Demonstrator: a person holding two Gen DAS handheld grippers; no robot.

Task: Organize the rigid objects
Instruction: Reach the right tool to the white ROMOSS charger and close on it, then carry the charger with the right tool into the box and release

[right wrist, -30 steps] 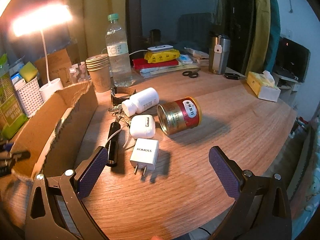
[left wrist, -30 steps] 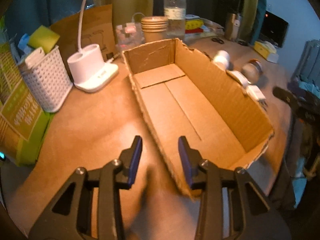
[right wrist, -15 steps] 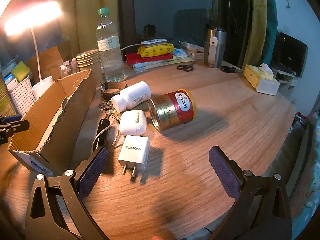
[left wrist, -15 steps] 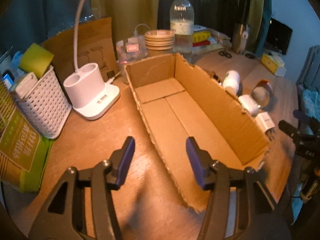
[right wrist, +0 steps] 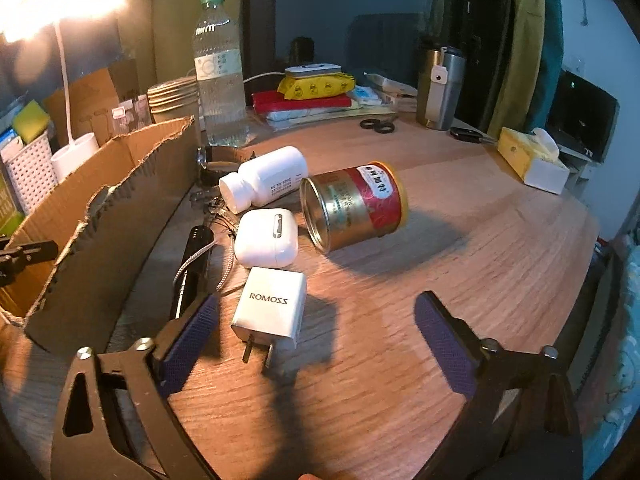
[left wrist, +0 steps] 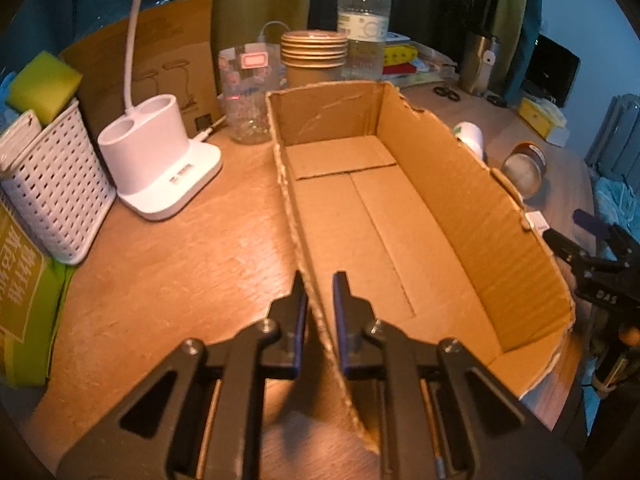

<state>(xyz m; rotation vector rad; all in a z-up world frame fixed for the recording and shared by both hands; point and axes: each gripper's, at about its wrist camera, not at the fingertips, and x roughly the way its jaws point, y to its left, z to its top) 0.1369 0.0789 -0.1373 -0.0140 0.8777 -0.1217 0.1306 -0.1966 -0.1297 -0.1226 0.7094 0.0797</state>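
An open cardboard box (left wrist: pixel 460 200) lies on the wooden table, and nothing is inside it. My left gripper (left wrist: pixel 320 312) is shut on its near left wall, one pad on each side. To the right of the box (right wrist: pixel 120 200) lie a white ROMOSS charger (right wrist: pixel 272 308), a white earbud case (right wrist: pixel 266 238), a white pill bottle (right wrist: pixel 266 182), a red and gold tin (right wrist: pixel 356 204) on its side and a black flashlight (right wrist: pixel 192 264). My right gripper (right wrist: pixel 316 302) hovers wide over the charger. Its jaws are closing and the pads touch nothing.
A white lamp base (left wrist: pixel 160 160) and a white basket (left wrist: pixel 52 188) stand left of the box. Behind it are stacked paper cups (left wrist: pixel 314 56) and a water bottle (right wrist: pixel 220 72). A steel tumbler (right wrist: pixel 440 84), scissors (right wrist: pixel 378 125) and a tissue box (right wrist: pixel 532 156) sit further back right.
My left gripper slid right onto the box's left wall and closed on it. My right gripper came lower and nearer to the charger, and its jaws narrowed slightly.
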